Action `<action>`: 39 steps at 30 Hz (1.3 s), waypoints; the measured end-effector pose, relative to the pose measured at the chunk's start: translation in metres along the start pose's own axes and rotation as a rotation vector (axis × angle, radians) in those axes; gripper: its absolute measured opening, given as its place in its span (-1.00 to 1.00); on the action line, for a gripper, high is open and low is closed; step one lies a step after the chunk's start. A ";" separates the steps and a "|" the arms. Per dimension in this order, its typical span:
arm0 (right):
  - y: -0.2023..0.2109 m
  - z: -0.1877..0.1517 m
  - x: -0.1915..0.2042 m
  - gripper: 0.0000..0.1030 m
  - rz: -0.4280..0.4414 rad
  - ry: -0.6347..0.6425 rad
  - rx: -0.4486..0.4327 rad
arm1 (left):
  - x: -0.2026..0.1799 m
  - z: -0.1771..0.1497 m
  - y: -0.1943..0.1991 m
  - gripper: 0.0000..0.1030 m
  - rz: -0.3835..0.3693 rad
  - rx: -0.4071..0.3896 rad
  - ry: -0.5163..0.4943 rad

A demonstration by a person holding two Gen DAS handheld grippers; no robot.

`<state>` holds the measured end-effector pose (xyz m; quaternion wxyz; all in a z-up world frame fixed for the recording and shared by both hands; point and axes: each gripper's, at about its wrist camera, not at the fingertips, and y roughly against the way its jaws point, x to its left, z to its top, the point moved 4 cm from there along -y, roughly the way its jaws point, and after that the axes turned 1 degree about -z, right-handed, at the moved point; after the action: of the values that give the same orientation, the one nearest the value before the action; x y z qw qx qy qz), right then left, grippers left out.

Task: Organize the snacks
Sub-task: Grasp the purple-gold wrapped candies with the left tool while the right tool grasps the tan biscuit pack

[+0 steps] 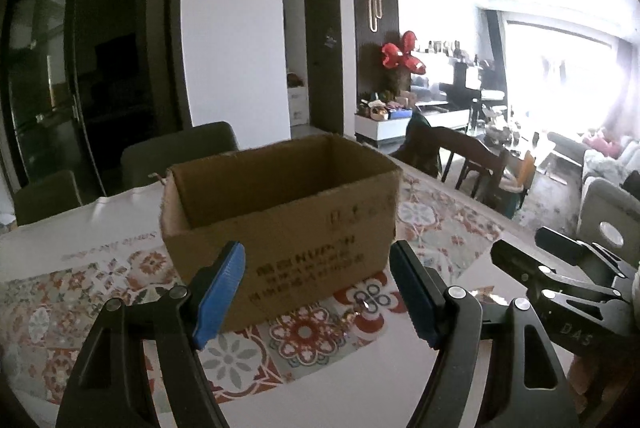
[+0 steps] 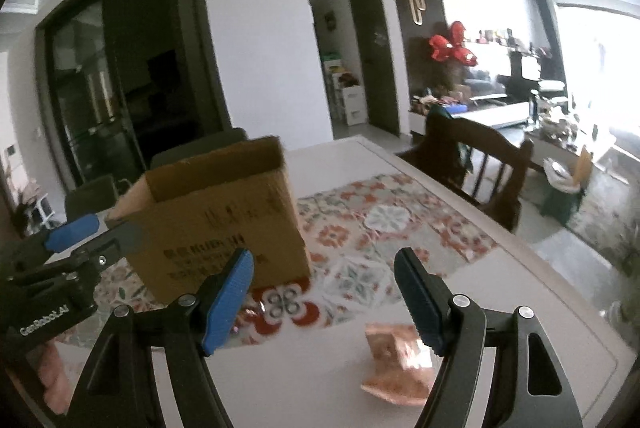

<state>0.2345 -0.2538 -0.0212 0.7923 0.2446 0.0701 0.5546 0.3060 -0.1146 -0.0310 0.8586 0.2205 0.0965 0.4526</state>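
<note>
Box (image 1: pixel 280 228) (one), snack packet (image 2: pixel 398 364) (one)

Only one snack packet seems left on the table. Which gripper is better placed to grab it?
Probably the right gripper: the pink snack packet lies just under its open fingers. The left gripper, also open, faces the cardboard box.

Your left gripper (image 1: pixel 316 292) hangs above the table (image 1: pixel 460 312) with its blue-padded fingers (image 1: pixel 218 296) spread wide and nothing between them. Just beyond them stands an open cardboard box (image 1: pixel 288 228) on a floral patterned mat (image 1: pixel 308 344), its printed side facing you; you cannot see its floor from here. At the near right, your right gripper (image 1: pixel 560 268) reaches in over the bare tabletop, but you cannot tell how its jaws stand. Dark chairs (image 1: pixel 180 151) stand at the table's far left edge, and a wooden chair (image 1: pixel 472 155) stands far right.
</note>
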 end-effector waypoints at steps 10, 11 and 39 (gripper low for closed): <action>-0.005 -0.035 -0.029 0.43 -0.134 -0.087 0.061 | -0.015 -0.035 -0.034 0.39 -0.045 0.088 -0.039; -0.008 -0.038 -0.031 0.43 -0.139 -0.094 0.071 | -0.016 -0.038 -0.039 0.35 -0.043 0.098 -0.048; -0.069 -0.087 -0.051 0.21 -0.189 -0.169 0.357 | -0.023 -0.081 -0.128 -0.46 -0.124 0.369 -0.046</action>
<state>0.2400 -0.2912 -0.1372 0.7880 0.4191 0.1232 0.4339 0.3571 -0.1734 -0.1636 0.8319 0.3781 0.1714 0.3681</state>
